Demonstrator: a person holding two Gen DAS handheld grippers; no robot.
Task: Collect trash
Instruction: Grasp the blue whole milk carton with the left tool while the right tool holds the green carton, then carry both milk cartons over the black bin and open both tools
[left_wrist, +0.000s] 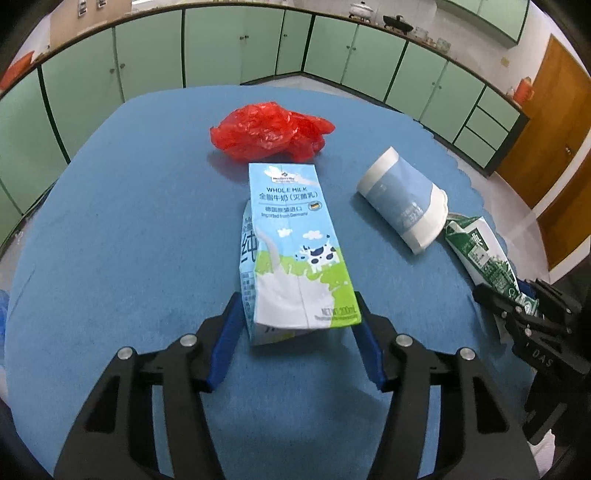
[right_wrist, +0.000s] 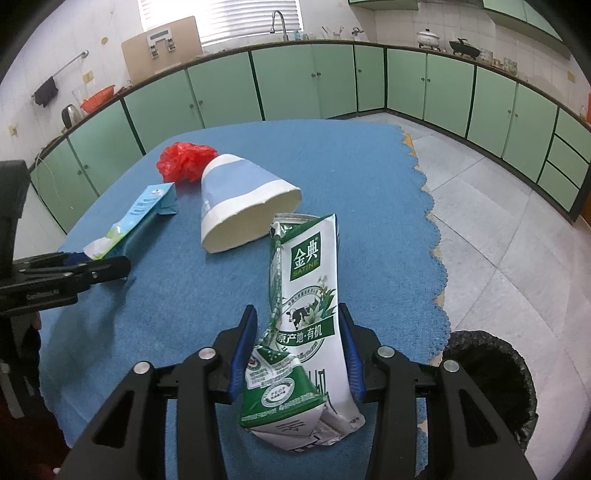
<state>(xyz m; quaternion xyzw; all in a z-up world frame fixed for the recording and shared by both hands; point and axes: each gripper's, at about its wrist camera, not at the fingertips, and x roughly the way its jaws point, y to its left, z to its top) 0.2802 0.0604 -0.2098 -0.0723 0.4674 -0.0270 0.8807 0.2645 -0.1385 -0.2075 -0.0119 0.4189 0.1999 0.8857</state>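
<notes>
Right wrist: tool (right_wrist: 297, 343) pinching green carton (right_wrist: 306, 325), blue cloth (right_wrist: 369, 184), perhaps kitchen.

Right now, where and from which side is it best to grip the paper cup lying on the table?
Probably across the paper cup near its narrow closed end, coming from above: it lies on its side on the blue tablecloth, and the wide open rim looks flattened and would likely crush further.

Your red bag (right_wrist: 186, 162) sits half hidden behind the paper cup (right_wrist: 243, 199); the black bin (right_wrist: 491, 373) is cut by the frame's edge.
</notes>
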